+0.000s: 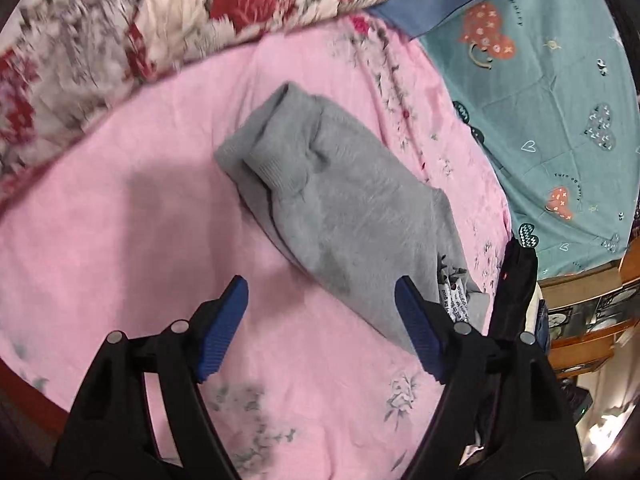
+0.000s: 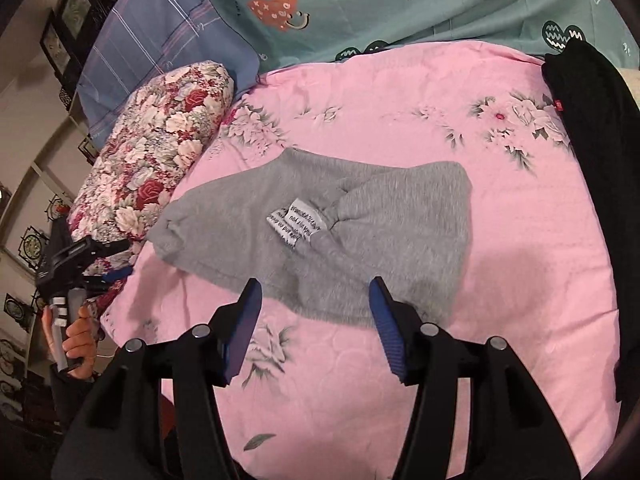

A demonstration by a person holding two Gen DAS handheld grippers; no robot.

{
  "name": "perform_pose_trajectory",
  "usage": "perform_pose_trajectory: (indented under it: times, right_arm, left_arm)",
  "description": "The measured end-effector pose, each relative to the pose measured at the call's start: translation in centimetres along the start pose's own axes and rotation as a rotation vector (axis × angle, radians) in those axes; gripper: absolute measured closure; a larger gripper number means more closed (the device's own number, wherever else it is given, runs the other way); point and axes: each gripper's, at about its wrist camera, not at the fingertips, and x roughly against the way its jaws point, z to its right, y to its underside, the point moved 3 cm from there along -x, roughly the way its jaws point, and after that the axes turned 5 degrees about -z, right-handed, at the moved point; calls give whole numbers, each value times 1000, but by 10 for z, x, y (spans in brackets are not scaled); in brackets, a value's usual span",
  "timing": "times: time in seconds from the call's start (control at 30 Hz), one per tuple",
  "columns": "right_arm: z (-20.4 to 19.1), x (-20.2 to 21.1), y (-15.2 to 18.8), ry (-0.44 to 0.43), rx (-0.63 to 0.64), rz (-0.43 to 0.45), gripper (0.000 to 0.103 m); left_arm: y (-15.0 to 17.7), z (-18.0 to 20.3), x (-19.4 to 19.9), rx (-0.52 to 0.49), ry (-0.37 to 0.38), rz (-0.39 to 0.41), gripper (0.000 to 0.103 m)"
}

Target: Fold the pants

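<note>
Blue-padded jaws of the right gripper (image 2: 316, 292) stand apart, empty, just above the near edge of folded grey pants (image 2: 320, 224), white label (image 2: 296, 220) up, on a pink floral sheet (image 2: 400, 120). Left gripper (image 1: 322, 288) also gapes empty. Floral quilt (image 2: 160, 140) lies left, black garment (image 2: 592, 140) right, teal bedding (image 2: 400, 12) far.

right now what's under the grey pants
The grey pants lie folded on the pink sheet, white label showing on top. Only the sheet shows around them; anything beneath the cloth is covered.
</note>
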Motion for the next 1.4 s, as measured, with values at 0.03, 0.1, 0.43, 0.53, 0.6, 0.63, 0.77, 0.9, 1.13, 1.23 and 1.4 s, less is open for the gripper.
perform_pose_trajectory:
  times: [0.03,0.1,0.43,0.53,0.6,0.63,0.77,0.9,1.13,1.23,1.4]
  right_arm:
    - [0,2,2,-3,-1,5,46]
    - [3,8,8,-11,-9,13,46]
    - [43,30,29,1,-146,63,46]
    - [50,27,30,16,-171,48,46]
    - [51,25,29,30,-173,44,46]
    - [51,24,29,35,-173,42,46]
    - [44,8,22,60,-167,10,46]
    - [13,-22,-1,39,-85,-64,46]
    - [-48,-115,-76,-34,99,-172,66]
    - [-61,-170,-96,-64,87,-266,85]
    - [-61,-230,-92,-69,40,-386,85]
  left_arm:
    - [-3,2,-10,10,-7,-5,26]
    - [-6,5,-28,16,-37,-16,26]
    - [-43,-9,-76,77,-98,22,21]
    - [-56,-6,-80,75,-48,35,14]
    - [-58,1,-82,34,-46,38,32]
    - [-58,1,-84,17,-84,40,69]
    - [-59,-11,-72,35,6,69,84]
    - [-53,4,-51,-49,40,127,85]
    - [-43,59,-18,-231,52,214,86]
    - [-43,72,-15,-273,35,217,86]
    - [-43,85,-14,-311,38,214,86]
